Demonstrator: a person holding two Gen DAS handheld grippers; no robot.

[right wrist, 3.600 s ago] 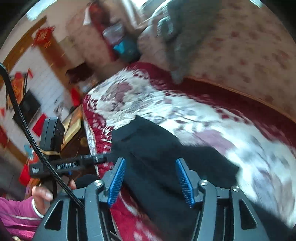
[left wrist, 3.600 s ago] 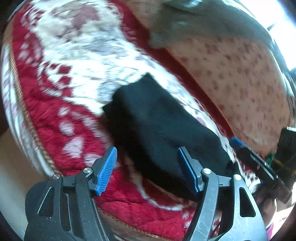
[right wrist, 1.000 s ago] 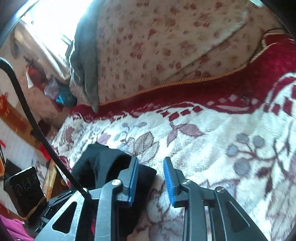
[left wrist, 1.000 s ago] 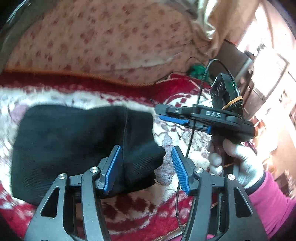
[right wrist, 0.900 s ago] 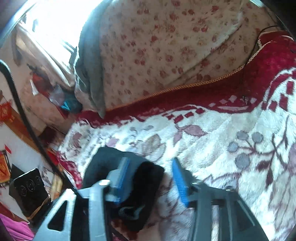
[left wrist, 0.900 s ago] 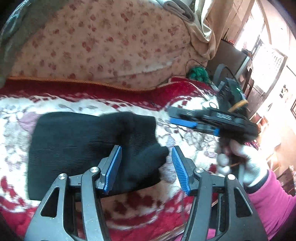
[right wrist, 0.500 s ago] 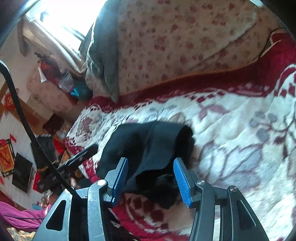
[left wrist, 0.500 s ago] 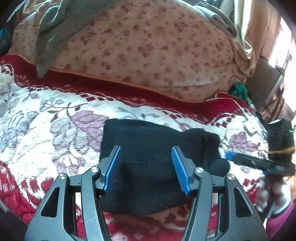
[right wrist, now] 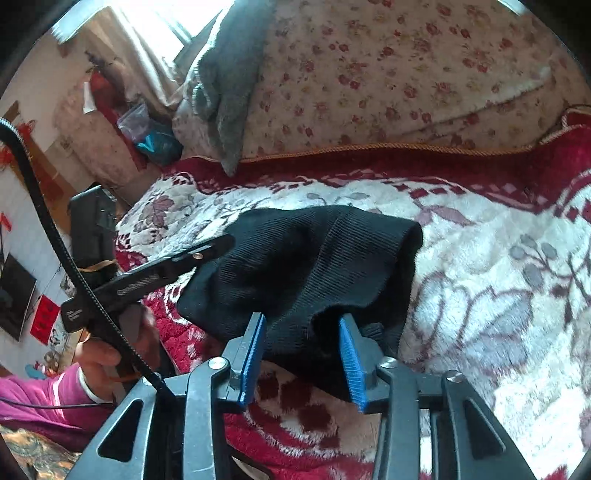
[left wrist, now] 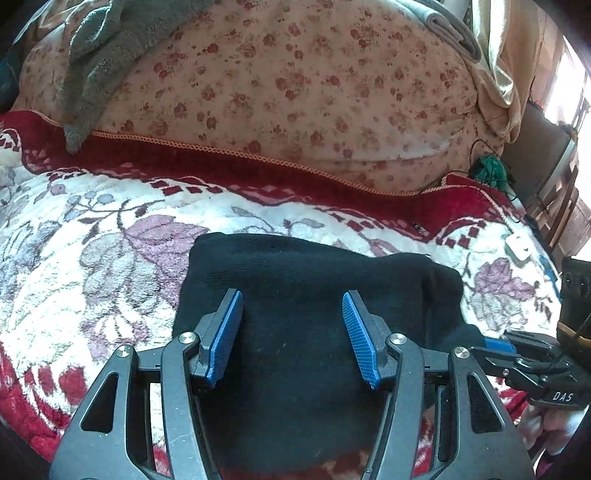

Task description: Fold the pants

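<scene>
Red floral blanket on bed, flowered quilt behind, bright window.

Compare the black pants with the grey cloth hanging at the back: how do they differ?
The black pants lie folded in a compact bundle on the red-and-white blanket, while the grey cloth hangs draped over the floral bedding. The pants look like a ribbed knit and the cloth looks fluffy. The pants lie nearest the camera, with the cloth well behind. Both are soft fabric.
</scene>
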